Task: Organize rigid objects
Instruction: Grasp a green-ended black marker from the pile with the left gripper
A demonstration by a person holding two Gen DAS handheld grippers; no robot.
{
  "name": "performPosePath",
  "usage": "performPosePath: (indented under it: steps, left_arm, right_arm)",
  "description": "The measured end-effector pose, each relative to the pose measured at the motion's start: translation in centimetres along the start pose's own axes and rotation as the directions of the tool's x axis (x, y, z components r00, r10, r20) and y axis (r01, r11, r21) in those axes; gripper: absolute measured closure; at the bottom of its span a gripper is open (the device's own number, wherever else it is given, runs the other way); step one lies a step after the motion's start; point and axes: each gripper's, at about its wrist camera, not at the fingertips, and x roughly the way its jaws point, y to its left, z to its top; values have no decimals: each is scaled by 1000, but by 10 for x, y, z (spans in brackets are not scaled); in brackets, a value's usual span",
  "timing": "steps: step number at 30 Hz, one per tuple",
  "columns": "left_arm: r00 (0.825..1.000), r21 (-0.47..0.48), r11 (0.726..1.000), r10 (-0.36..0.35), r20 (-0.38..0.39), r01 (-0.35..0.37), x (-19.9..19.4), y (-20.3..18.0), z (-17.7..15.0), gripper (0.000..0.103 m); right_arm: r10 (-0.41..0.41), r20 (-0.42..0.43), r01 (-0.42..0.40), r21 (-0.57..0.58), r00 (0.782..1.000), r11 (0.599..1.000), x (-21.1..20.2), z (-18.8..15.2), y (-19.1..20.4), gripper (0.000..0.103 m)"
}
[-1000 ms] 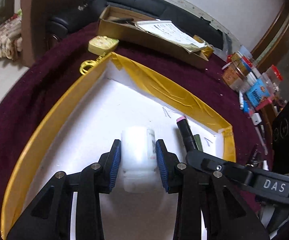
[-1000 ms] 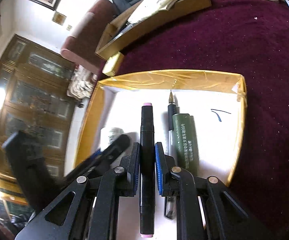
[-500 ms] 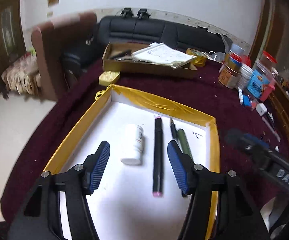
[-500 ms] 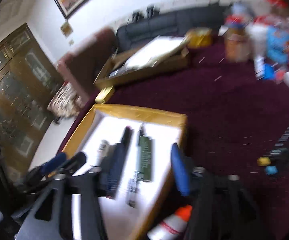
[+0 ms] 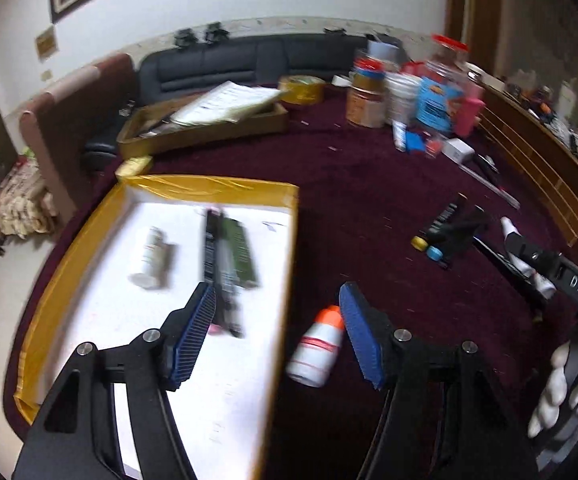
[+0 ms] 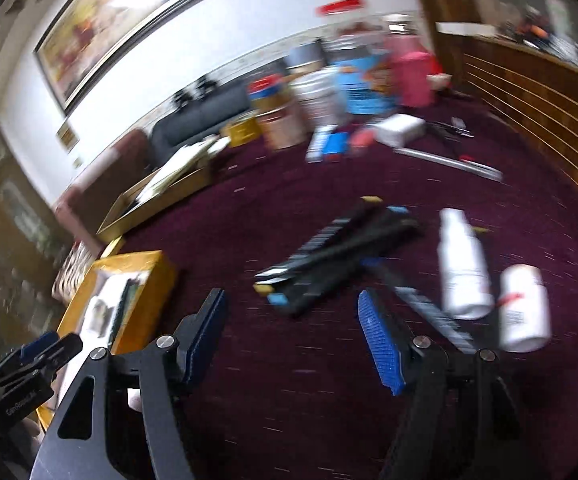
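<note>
Both grippers have let go and pulled back from the shallow white tray with yellow taped walls (image 5: pixel 205 188): a second ago the left one was clamped on the small white pill bottle (image 5: pixel 151 256) and the right one on the black marker with a pink end (image 5: pixel 215 264), and now both things lie loose on the tray floor, beside the olive-green flat stick (image 5: pixel 241 252)

Left gripper (image 5: pixel 277 334) hangs over the tray's right wall, its blue ribbed pads (image 5: pixel 193 332) apart and still spreading, with nothing pressed between them. Seen between its fingers, lower down on the dark maroon cloth (image 5: pixel 369 208), lies a white bottle with an orange cap (image 5: pixel 317 348), just outside the tray and touching neither pad

Right gripper (image 6: pixel 293 336) stands wide too, holding nothing. Just beyond its fingertips a blurred heap of black markers with yellow and blue ends (image 6: pixel 329 256) lies on the cloth. To the right of its right finger lie a white spray bottle (image 6: pixel 463 264) and a squat white jar (image 6: pixel 523 308), side by side; the tray sits well off to its left
</note>
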Motion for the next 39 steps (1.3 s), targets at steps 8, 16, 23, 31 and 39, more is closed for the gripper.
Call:
performPosePath:
  steps: [8,16,23,31,39]
  left_arm:
    - [990,-11,994,-114,-83,113,12,-45,-12,39]
    - [949,134,944,-285,-133,302,10,-113,-38,39]
    - [946,525,788,-289,-144,320,-10,-185,-93,39]
    - [966,491,833,-205,-155,255,12,-172,-89,84]
    - [942,225,922,-277,-188,315,33,-112,-71,89]
  right_arm:
    - [-138,43,130,157,989,979,-39,8,-118,41]
    - [-82,-10,83,177,997,981,-48,-2,-154,41]
    - [-44,-32,48,141,999,989,-39,-11,-143,41]
    - [-24,-39,26,46,999,999,-43,-5,-117,41]
    - [-36,-119,6,-239,992,971,-6,8,-47,41]
